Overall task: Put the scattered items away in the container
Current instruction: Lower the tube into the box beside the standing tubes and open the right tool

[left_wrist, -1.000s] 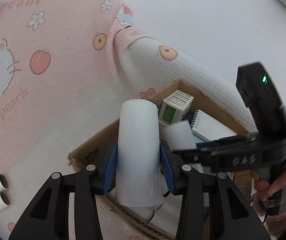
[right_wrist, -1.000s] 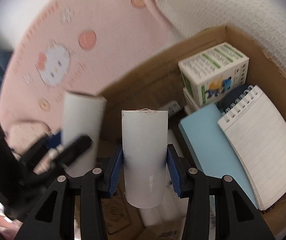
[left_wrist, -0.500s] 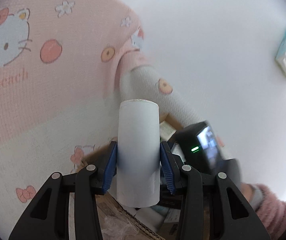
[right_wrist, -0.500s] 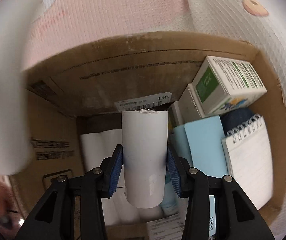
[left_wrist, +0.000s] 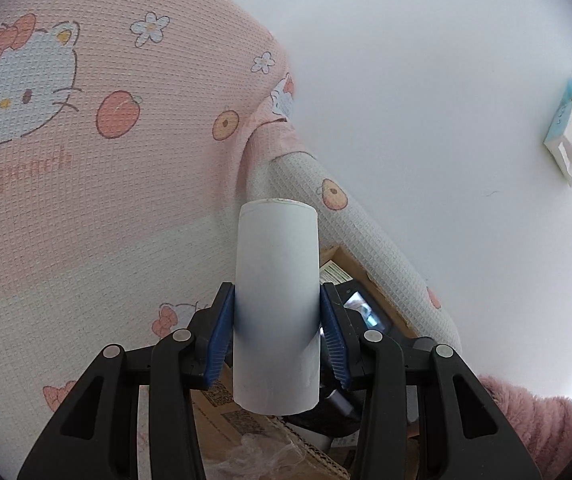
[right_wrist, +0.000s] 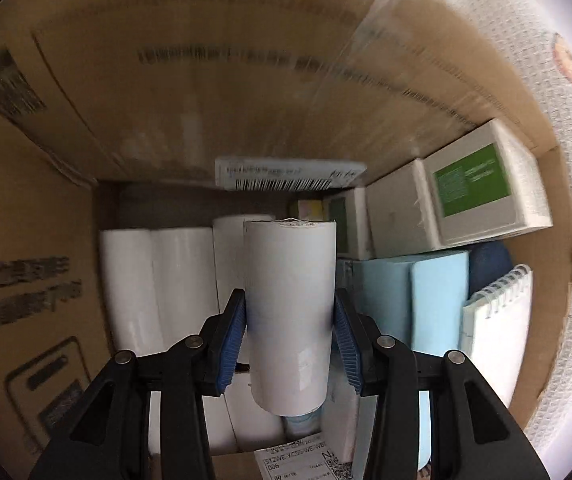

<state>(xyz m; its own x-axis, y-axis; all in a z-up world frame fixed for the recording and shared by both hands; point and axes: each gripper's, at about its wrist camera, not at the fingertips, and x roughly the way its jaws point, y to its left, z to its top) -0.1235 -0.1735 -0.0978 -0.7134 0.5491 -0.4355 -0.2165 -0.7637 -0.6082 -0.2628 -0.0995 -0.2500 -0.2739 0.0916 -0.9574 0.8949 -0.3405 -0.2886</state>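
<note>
Since the earlier frames the right gripper (right_wrist: 289, 354) has dropped from above the cardboard box (right_wrist: 214, 76) to deep inside it, its walls now filling the right wrist view, while the left gripper (left_wrist: 277, 342) has lifted so that mostly pink blanket (left_wrist: 86, 168) and white wall show ahead. Each gripper's fingers are closed partway, blue pads pressed on both sides of a white paper roll. The left roll (left_wrist: 277, 304) points its long axis straight ahead along the fingers, above the box's near edge (left_wrist: 246, 436). The right roll (right_wrist: 290, 312) also runs forward along the fingers, parallel to the white rolls (right_wrist: 158, 284) already lying on the box floor, just above them. Beside these sit small white cartons (right_wrist: 482, 192), a light blue pad (right_wrist: 426, 300) and a spiral notebook (right_wrist: 498, 336).
</note>
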